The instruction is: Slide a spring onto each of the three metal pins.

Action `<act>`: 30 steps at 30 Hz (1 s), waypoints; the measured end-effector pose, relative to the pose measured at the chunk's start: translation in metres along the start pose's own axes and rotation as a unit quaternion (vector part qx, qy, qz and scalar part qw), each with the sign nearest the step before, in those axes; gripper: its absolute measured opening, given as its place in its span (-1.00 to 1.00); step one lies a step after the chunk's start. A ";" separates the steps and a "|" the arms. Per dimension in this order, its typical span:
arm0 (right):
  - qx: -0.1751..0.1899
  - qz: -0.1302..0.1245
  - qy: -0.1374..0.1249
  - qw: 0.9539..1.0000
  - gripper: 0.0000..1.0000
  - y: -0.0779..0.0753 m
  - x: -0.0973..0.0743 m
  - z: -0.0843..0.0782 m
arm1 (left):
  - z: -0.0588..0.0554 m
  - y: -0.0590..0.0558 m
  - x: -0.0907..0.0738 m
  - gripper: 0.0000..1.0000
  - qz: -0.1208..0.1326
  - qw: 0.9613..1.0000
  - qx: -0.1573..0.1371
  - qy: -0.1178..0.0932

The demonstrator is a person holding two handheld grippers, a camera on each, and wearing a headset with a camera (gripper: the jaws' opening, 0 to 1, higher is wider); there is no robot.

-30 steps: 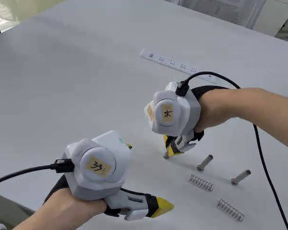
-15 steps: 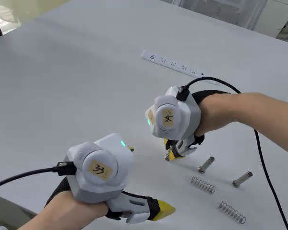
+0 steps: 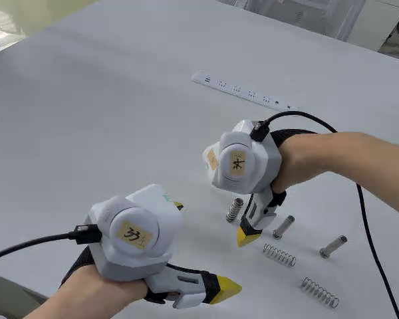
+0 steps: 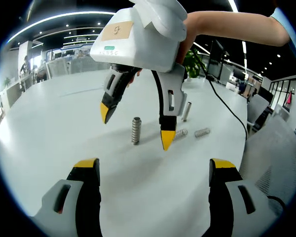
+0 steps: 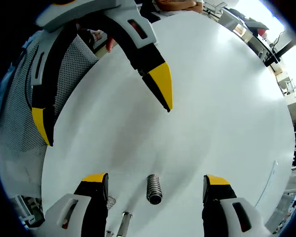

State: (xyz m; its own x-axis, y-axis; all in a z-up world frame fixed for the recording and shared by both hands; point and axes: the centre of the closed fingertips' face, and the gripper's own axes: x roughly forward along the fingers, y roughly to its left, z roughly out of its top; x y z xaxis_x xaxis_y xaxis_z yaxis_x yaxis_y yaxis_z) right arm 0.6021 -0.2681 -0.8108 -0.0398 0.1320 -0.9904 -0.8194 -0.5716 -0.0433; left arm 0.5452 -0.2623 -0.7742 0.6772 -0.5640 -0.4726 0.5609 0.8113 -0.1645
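Jaws on the left gripper [image 3: 203, 247], lower left in the head view, stand apart and empty. At centre, the right gripper [image 3: 239, 219] has its jaws apart too, straddling an upright spring-sleeved pin [image 3: 235, 210] without touching it. Lower right lie two bare pins [image 3: 283, 226] and two loose springs [image 3: 279, 254].
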 end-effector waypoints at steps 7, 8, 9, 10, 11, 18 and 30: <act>0.021 -0.013 -0.032 0.999 0.98 0.006 -0.006 0.000 | 0.002 0.004 -0.002 0.80 0.004 1.000 -0.005 -0.005; 0.024 -0.013 -0.034 0.999 0.98 0.007 -0.007 0.000 | 0.002 0.004 -0.002 0.80 0.006 1.000 -0.005 -0.005; 0.028 -0.016 -0.039 0.999 0.98 0.009 -0.009 0.000 | 0.003 0.005 -0.002 0.80 0.005 1.000 -0.006 -0.007; 0.031 -0.019 -0.041 0.998 0.98 0.009 -0.010 0.000 | 0.004 0.005 -0.003 0.80 0.005 1.000 -0.007 -0.009; 0.033 -0.020 -0.044 0.998 0.98 0.010 -0.011 0.000 | 0.005 0.006 -0.003 0.80 0.007 1.000 -0.008 -0.011; 0.071 -0.046 -0.099 0.991 0.98 0.013 -0.022 0.005 | 0.007 0.008 -0.004 0.80 0.007 1.000 -0.010 -0.016; 0.170 -0.101 -0.202 0.959 0.98 0.013 -0.048 -0.004 | 0.013 0.005 -0.003 0.75 -0.013 1.000 -0.002 -0.027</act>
State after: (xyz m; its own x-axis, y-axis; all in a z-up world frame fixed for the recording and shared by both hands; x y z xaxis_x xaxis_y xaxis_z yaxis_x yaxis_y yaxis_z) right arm 0.5952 -0.2853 -0.7638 -0.0227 0.5544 -0.8320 -0.9699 -0.2141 -0.1162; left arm 0.5521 -0.2589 -0.7622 0.6869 -0.5926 -0.4207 0.5771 0.7966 -0.1798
